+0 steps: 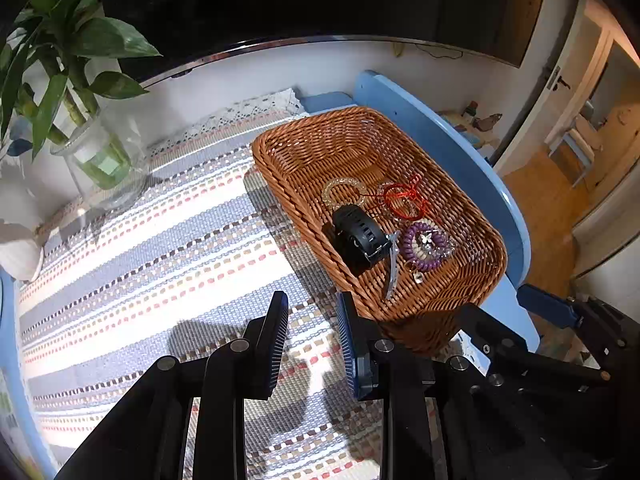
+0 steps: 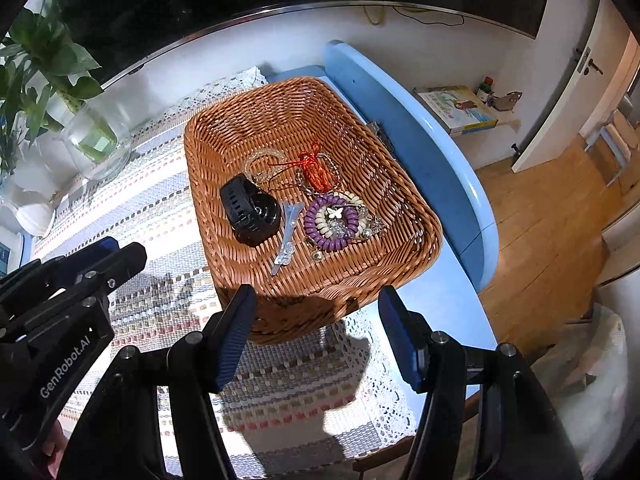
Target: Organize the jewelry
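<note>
A rectangular brown wicker basket [image 1: 460, 216] sits at centre-right of the left wrist view and at the centre of the right wrist view, resting on a striped woven cloth with a lace edge [image 1: 152, 240] that covers the pale blue desk [image 2: 444, 300]. All the jewelry lies on the basket floor: a black watch with a perforated strap [image 2: 250, 210] toward the left, a clear beaded bracelet [image 2: 264, 165] just behind it, a red string bracelet tied in a bow [image 2: 316, 172] over a chain to its right, a silver hair clip [image 2: 285, 236] lying lengthwise beside the watch, and a purple spiral hair tie [image 2: 329, 222] ringing cream beads and a small butterfly charm at the right. The left claw [image 1: 312, 340] hangs at the bottom of its own view over the cloth, just beside the basket's near corner, its blue-padded fingers parted by a modest gap and holding nothing. The right claw [image 2: 316, 336] hovers at the bottom of its view before the basket's near wall, its jaws spread wide and empty. A glass vase with green leafy stems [image 1: 100, 160] stands on the cloth in the upper left of both views.
</note>
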`<state>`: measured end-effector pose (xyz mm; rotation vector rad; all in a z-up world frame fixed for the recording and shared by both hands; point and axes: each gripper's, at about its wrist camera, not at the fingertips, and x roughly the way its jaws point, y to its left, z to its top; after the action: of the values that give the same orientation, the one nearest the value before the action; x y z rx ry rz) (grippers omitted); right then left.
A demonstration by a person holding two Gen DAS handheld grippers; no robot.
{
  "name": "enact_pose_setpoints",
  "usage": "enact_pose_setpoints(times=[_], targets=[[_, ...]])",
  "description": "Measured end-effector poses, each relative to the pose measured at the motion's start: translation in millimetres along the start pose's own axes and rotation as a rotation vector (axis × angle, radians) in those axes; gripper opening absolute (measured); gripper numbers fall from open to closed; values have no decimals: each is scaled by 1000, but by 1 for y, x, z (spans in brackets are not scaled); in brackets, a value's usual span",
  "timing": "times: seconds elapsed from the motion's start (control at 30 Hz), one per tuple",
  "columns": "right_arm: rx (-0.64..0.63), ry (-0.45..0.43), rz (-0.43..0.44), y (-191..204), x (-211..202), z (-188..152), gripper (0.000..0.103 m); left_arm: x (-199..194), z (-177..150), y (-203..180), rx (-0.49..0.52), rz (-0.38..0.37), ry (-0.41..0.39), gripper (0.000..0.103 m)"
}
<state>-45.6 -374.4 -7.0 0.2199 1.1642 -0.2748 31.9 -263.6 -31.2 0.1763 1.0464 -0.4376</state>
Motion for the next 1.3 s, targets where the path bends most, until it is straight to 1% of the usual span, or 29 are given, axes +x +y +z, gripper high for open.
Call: enact_pose_setpoints(times=[0.17, 0.4, 0.6, 0.67, 0.73, 0.8, 0.83, 0.87, 0.9, 0.97, 1.03, 1.07, 1.1, 1.13, 1.17, 1.2, 1.23, 1.27, 1.3], targets=[[1, -2, -5, 0, -2, -2, 65, 3, -3, 3, 7, 17, 13, 25], [5, 1, -9, 0, -4, -6, 65, 1, -6, 13, -18, 17, 12, 25], [-14, -2, 7, 7, -7, -8, 65, 0, -9, 22, -32, 19, 17, 25], [-24, -8, 28, 11, -8, -9, 65, -2, -12, 28, -35, 18, 15, 25], [-35, -10, 80, 19, -9, -10, 65, -3, -17, 37, -42, 16, 10, 25], [-85, 6, 143, 37, -6, -14, 67, -2, -30, 58, -75, 46, 9, 25], [-128, 18, 172, 49, -4, -17, 69, 0, -40, 72, -96, 78, 11, 25], [-172, 25, 200, 62, -1, -21, 73, 2, -45, 81, -107, 95, 14, 25], [-216, 23, 235, 76, 2, -27, 73, 6, -60, 100, -149, 141, 20, 25], [-274, 16, 285, 99, 13, -36, 73, 10, -76, 121, -211, 167, 11, 25], [-305, 17, 318, 116, 27, -43, 73, 13, -104, 150, -312, 210, -44, 26], [-317, 18, 351, 125, 37, -46, 73, 14, -110, 155, -329, 227, -59, 29], [-324, 9, 361, 131, 46, -49, 73, 21, -125, 165, -363, 274, -86, 31], [-336, -9, 346, 137, 55, -53, 74, 24, -130, 168, -374, 288, -88, 37], [-351, -29, 324, 141, 62, -55, 74, 31, -137, 174, -395, 299, -82, 39], [-372, -66, 286, 148, 72, -62, 74, 43, -147, 181, -439, 283, -48, 39], [-377, -82, 277, 151, 78, -66, 74, 49, -152, 184, -462, 268, -25, 40], [-375, -84, 284, 153, 83, -69, 75, 49, -154, 183, -459, 274, -51, 44], [-369, -77, 291, 155, 91, -74, 77, 47, -156, 178, -429, 309, -106, 47]])
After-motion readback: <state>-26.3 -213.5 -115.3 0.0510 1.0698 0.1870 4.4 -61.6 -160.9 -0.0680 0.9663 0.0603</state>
